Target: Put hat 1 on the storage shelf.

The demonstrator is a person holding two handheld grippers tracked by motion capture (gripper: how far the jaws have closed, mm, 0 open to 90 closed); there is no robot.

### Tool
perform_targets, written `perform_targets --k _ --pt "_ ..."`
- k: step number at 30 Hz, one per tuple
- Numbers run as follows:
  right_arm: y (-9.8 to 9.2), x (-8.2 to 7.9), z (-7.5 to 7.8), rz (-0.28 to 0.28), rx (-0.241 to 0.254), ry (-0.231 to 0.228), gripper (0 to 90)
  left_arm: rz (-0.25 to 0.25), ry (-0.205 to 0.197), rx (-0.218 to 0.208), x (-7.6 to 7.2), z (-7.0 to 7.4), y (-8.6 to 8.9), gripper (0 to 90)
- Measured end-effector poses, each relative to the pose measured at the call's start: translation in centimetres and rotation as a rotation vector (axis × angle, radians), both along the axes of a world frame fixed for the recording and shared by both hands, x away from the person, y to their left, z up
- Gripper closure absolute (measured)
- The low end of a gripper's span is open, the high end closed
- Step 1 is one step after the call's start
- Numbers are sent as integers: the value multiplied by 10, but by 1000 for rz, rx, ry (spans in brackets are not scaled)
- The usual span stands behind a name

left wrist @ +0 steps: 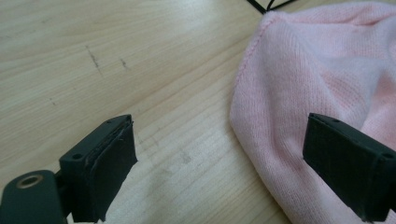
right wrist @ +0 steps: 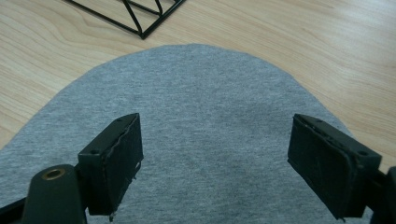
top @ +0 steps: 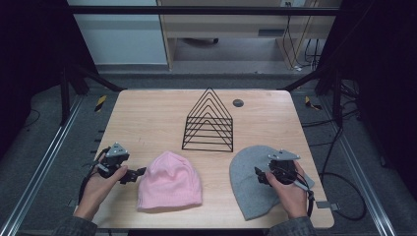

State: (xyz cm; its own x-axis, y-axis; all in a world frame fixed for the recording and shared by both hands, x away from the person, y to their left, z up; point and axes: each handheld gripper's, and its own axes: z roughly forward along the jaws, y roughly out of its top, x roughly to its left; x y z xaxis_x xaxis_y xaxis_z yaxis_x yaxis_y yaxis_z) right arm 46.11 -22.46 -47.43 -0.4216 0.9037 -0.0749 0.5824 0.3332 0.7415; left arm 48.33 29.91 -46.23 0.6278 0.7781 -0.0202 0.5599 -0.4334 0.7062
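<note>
A pink knit hat lies flat on the wooden table, near the front and left of centre. My left gripper stands open at the hat's left edge; in the left gripper view one jaw is over bare wood and the other over the pink hat. A grey hat lies flat at the front right. My right gripper hovers open above it, and in the right gripper view the grey hat spreads beneath both jaws with nothing pinched.
A black wire rack of nested triangles stands at the table's middle, its corner just beyond the grey hat. A small dark round disc sits at the back right. Cables trail off the table's right side.
</note>
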Motion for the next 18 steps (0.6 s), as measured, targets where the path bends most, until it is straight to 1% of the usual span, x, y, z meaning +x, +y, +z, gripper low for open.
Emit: perform_targets --k 2,4,5,6,7,8,9,10,12,13,14,15,17,18 --pt "0 0 0 -2 -1 3 179 -2 2 -3 0 0 0 95" --pt "0 0 -1 -4 2 14 179 -10 0 -22 -1 2 0 97" --pt "0 0 -1 -4 2 14 179 -9 -9 -28 -2 5 -1 97" --pt "1 0 -1 -8 4 18 180 -3 -27 -36 -2 9 -3 98" --pt "2 0 -1 -8 3 22 180 -39 -59 -47 -2 23 -10 99" --pt "2 0 -1 -8 3 22 180 -39 -59 -47 -2 23 -10 106" --pt "2 1 0 -14 9 27 181 -47 -70 -48 -1 29 -14 107" --pt "2 1 0 -14 9 27 181 -61 -83 -38 2 35 -18 107" --pt "1 -1 1 -19 -1 14 225 -78 -84 -20 10 42 -26 125" --pt "1 -1 1 -19 -1 14 225 -79 -88 -9 15 44 -29 125" --pt "0 -2 2 -27 -2 7 234 -95 -86 0 23 44 -34 158" --pt "0 -2 2 -27 -2 7 234 -95 -86 0 23 44 -34 177" --pt "0 -2 5 -33 3 -21 246 -119 -67 5 31 41 -40 180" --pt "0 -2 5 -33 3 -21 246 -129 -52 10 34 38 -43 180"
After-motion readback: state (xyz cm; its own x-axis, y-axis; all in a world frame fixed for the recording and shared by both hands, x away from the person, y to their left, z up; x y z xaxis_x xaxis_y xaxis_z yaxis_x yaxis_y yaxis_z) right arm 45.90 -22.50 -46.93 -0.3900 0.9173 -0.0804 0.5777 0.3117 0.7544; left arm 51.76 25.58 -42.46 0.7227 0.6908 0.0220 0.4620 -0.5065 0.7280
